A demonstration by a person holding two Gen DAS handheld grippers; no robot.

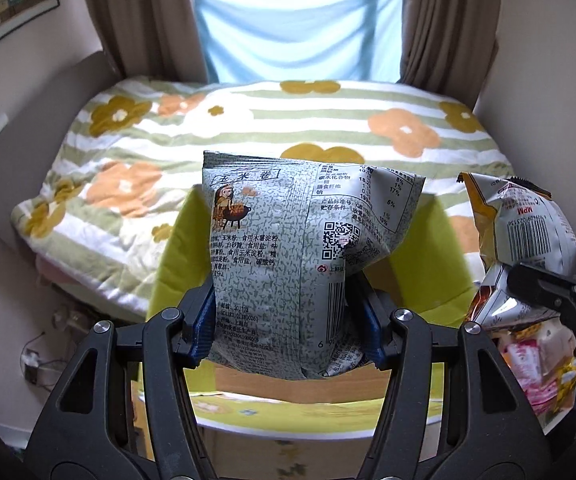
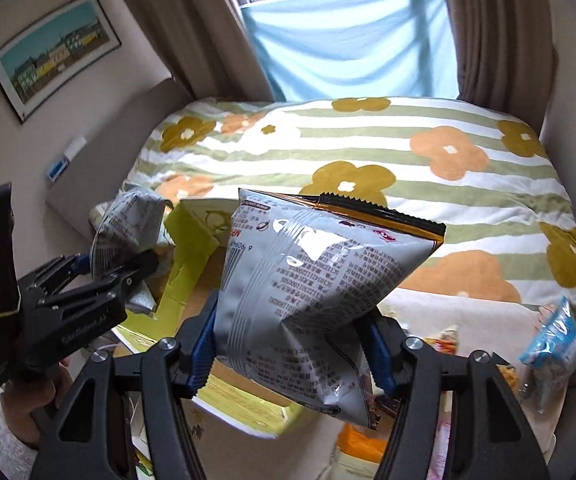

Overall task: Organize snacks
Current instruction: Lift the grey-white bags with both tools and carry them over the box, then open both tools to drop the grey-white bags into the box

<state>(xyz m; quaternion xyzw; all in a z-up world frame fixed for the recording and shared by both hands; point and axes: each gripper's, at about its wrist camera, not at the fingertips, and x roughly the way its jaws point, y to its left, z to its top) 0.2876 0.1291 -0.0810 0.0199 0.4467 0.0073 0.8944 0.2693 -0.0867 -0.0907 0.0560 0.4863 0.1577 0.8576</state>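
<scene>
left gripper clamped on green snack bag, right gripper clamped on silver bag, blue packet only in right view

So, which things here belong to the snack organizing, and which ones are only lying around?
Part of the job:
- green-grey snack bag, clamped in the left gripper
- silver snack bag, clamped in the right gripper
- yellow-green box below them
- blue snack packet

Just lying about:
- flowered blanket
- framed picture
- curtains
</scene>
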